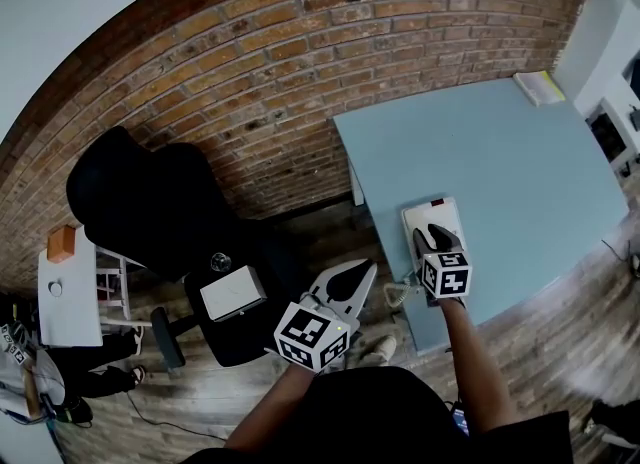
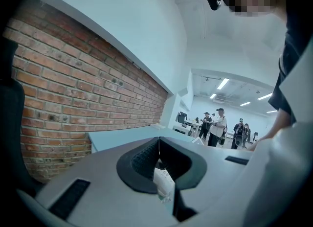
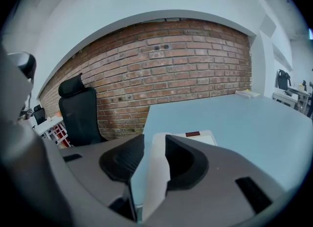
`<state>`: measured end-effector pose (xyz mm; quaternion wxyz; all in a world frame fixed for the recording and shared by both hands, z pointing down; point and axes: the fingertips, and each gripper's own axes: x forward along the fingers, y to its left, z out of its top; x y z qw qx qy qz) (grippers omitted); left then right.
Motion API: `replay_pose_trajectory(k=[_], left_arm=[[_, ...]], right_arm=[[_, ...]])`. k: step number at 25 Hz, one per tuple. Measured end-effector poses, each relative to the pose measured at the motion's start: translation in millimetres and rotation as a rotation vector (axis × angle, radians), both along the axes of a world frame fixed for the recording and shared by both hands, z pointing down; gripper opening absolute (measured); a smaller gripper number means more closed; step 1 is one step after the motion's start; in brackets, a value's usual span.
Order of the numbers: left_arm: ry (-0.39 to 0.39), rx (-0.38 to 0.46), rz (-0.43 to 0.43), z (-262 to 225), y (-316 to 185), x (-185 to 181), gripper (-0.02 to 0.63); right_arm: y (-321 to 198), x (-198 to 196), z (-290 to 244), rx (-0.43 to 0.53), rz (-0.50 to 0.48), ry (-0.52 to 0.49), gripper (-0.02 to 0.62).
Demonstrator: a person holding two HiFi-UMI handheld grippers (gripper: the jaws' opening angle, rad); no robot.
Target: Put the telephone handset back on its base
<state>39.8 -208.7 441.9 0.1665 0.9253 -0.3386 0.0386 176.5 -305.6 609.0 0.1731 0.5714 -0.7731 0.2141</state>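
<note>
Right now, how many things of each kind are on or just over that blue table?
Telephone base: 1
Handset: 1
Flat pale object at the far corner: 1
Total: 3

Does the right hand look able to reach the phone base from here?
Probably yes: the right tool, gripping the handset, hangs just above the base with nothing between them.
</note>
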Motion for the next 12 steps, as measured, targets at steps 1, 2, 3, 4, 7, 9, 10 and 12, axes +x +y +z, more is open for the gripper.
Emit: replay_pose_trajectory(k=[1,2,3,4,7,9,10,12], left_arm=[[0.004,0.0,0.003,-1,1,0,0.011],[0.007,0.0,0.007,-2,1,-1,0.011],[0.009,-0.001,0.009,-2,1,-1,0.011],[0.009,-0.001,0.012,-2,1,-2,0.011],[0.011,0.003,0.022,-2,3,-2,0.011],[0.012,0.006,0.031,-3,5,-1,0.011],[0.013,0.008,0.036,-3,7,-1,0.011],[0.015,0.011,0.046,-5,9,0,0.011]], right_arm=[[1,1,-5,0.016,0.01,0.005,0.13],[2,2,-10,0.031,0.021,0.006,0.111],[2,3,-15,0.043,0.029,0.005,0.099],[3,3,-19,0.052,0.035,0.002,0.088],[7,4,-29,0.076,0.046,-0.001,0.067],[11,4,-37,0.093,0.052,-0.004,0.054],[14,4,-41,0.102,0.056,-0.006,0.05],[18,3,-50,0.119,0.06,-0.009,0.044]])
